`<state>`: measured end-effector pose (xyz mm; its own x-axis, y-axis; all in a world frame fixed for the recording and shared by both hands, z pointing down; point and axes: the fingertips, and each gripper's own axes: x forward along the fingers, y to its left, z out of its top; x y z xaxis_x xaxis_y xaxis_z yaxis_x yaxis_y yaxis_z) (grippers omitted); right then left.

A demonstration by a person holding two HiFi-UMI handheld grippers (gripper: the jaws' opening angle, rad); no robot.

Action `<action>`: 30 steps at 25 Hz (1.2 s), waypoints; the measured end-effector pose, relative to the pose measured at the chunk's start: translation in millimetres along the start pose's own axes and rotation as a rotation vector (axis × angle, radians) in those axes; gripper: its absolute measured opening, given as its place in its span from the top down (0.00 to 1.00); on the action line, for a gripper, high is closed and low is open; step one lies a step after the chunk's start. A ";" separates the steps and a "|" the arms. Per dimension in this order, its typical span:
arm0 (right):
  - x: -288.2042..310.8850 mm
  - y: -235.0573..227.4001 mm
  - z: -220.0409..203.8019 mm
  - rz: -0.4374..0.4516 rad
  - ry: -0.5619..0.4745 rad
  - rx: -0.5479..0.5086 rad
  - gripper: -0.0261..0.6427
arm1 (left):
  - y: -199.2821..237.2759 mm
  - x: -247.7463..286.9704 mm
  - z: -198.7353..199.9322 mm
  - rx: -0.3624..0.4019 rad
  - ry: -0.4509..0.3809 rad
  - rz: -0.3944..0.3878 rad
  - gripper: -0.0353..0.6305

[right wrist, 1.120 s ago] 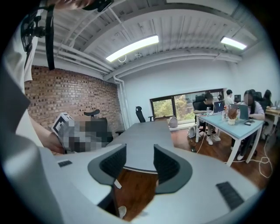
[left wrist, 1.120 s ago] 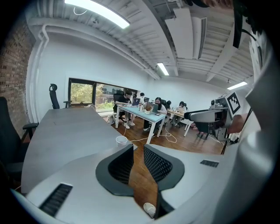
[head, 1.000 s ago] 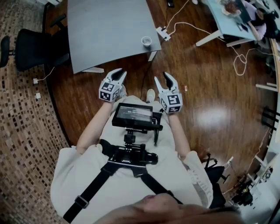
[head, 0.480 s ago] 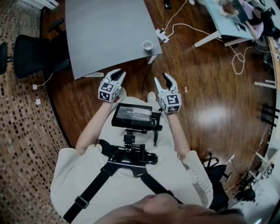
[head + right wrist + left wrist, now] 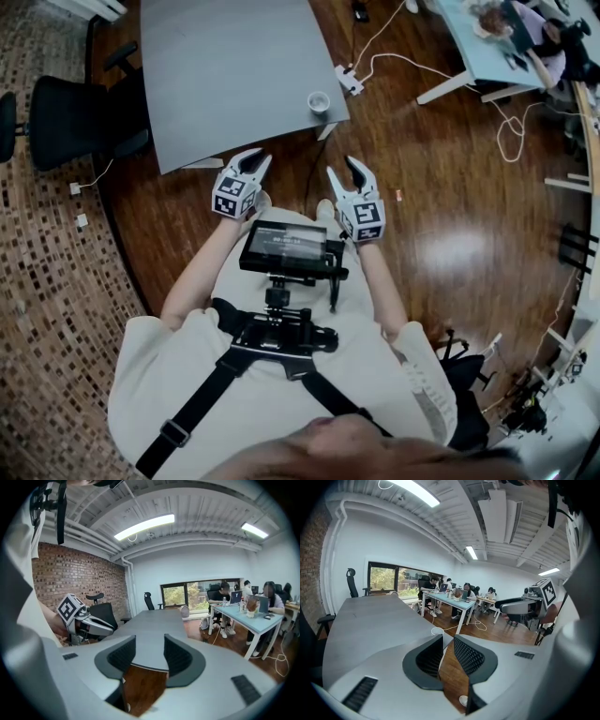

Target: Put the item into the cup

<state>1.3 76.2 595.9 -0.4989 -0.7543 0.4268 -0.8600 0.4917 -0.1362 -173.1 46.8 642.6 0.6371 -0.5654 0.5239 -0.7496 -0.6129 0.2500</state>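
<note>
Left claw [image 5: 251, 161] and right claw [image 5: 343, 174] hang over the floor [image 5: 450, 187], jaws apart and empty, the right edged slightly left since a moment ago. Farther off, the desk [image 5: 234, 66] bears the cup [image 5: 319, 100] at its near right corner. A small item [image 5: 397, 194] lies on the floor, right of the right claw.

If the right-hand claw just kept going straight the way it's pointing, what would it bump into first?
Probably the grey table: its near edge lies straight ahead between the right gripper's open, empty jaws. Depth is unclear, so it might skim just over the tabletop instead.
</note>
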 end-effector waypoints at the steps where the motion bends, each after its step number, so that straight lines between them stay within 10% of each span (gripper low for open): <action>1: 0.6 0.5 1.3 0.001 -0.002 -0.001 0.66 | -0.1 0.1 0.9 0.001 0.000 -0.001 0.84; 30: 5.1 5.7 3.5 0.022 0.033 -0.058 0.66 | 0.5 2.2 -2.4 -0.019 0.010 -0.008 0.84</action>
